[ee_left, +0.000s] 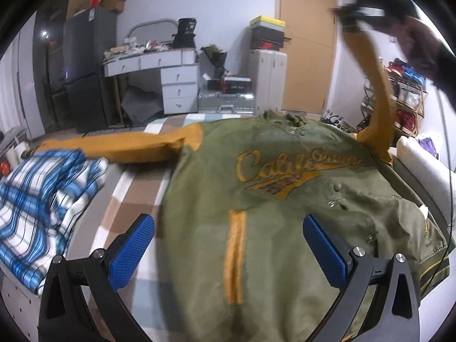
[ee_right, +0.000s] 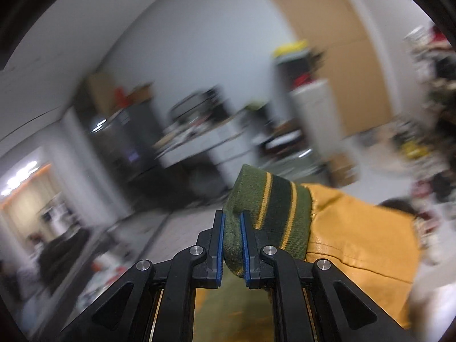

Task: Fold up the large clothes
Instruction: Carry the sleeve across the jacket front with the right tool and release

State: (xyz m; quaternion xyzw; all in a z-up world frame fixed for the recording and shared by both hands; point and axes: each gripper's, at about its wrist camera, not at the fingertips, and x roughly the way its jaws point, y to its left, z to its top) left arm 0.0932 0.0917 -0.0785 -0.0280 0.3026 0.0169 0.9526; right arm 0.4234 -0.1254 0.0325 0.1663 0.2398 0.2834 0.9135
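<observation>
Green jacket (ee_left: 256, 199) lies flat on the bed (ee_left: 136, 193); the right claw (ee_right: 232, 245) pinches its striped cuff (ee_right: 268, 213), while the left claw (ee_left: 228, 245) gapes empty.

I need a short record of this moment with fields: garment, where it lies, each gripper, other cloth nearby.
garment: green jacket with mustard sleeves, front up
surface: checked bed cover
right gripper: shut on the striped knit cuff, right sleeve lifted high above the bed
left gripper: open, above the jacket's lower part, holding nothing
left sleeve: flat, stretched out sideways
other cloth: blue plaid fabric beside the jacket
</observation>
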